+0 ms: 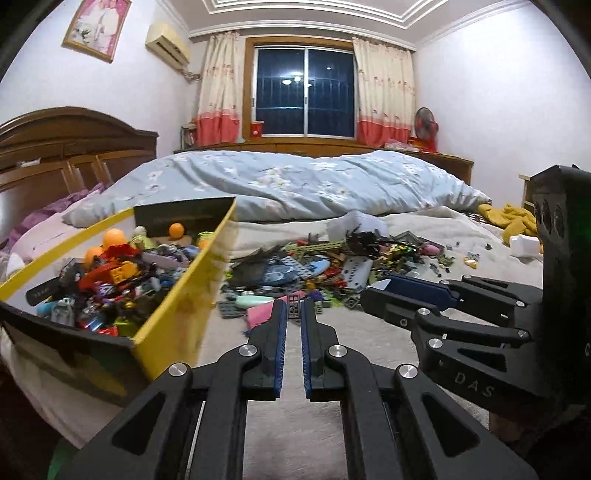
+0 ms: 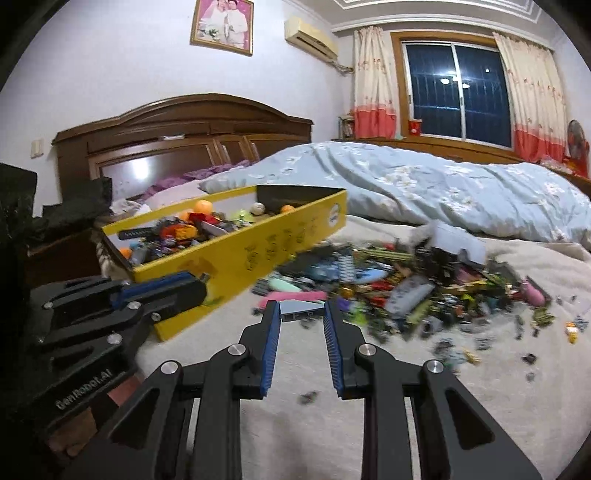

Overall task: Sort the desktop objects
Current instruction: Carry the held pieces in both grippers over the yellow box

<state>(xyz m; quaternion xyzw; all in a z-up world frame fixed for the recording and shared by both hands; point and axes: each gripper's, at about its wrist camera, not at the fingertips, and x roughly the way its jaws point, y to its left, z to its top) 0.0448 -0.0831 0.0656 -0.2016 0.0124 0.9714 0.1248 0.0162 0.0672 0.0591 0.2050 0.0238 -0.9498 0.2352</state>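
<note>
Sorting partly done: box (image 2: 236,254) already heaped with toys, pile (image 2: 406,291) left on bed (image 2: 424,387). Left gripper (image 1: 294,308) nearly shut on small dark piece (image 1: 294,305); right gripper (image 2: 301,308) clamped on grey block (image 2: 300,309).

Far beyond the claw tips lies a rumpled blue quilt (image 1: 295,181). Past it a dark window (image 1: 304,92) stands between cream-and-red curtains (image 1: 384,92). Up left hang an air conditioner (image 1: 166,42) and a framed picture (image 2: 222,24); the wooden headboard (image 2: 177,125) stands left.
</note>
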